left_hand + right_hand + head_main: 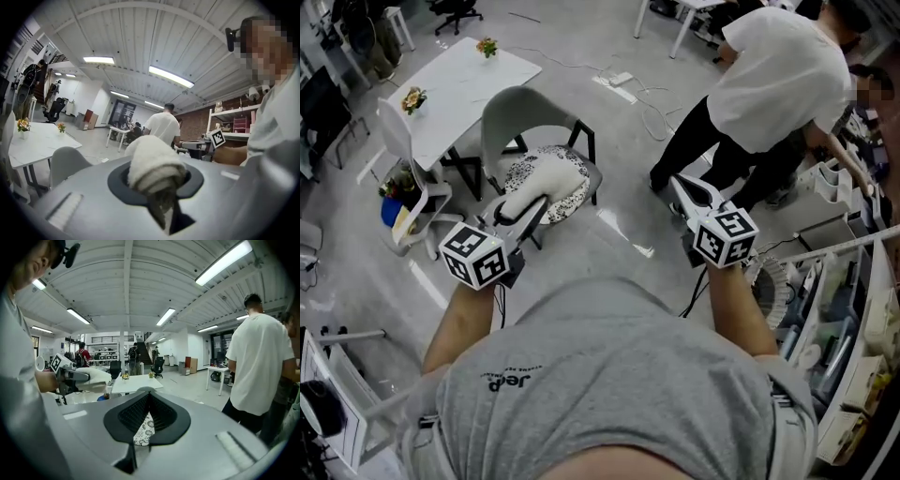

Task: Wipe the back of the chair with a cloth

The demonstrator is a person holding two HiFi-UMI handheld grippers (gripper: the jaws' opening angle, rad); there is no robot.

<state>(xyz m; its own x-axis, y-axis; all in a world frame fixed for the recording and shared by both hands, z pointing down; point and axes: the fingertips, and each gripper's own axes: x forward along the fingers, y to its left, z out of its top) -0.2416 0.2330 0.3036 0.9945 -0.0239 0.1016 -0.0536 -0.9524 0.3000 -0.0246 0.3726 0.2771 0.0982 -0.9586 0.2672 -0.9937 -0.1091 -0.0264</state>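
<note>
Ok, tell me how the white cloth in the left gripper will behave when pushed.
The cloth looks soft and floppy: it bulges where the left gripper pinches it. Probably light; its fuzzy pile should drag rather than slide on the chair back.

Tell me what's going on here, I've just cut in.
The person holds a rolled white cloth clamped in the left gripper, out over the patterned seat cushion of the grey chair. The cloth looks short of the chair's back, so no wiping shows yet. The right gripper is empty, its jaws meeting at the tips. Another person in a white shirt bends over at the right.
</note>
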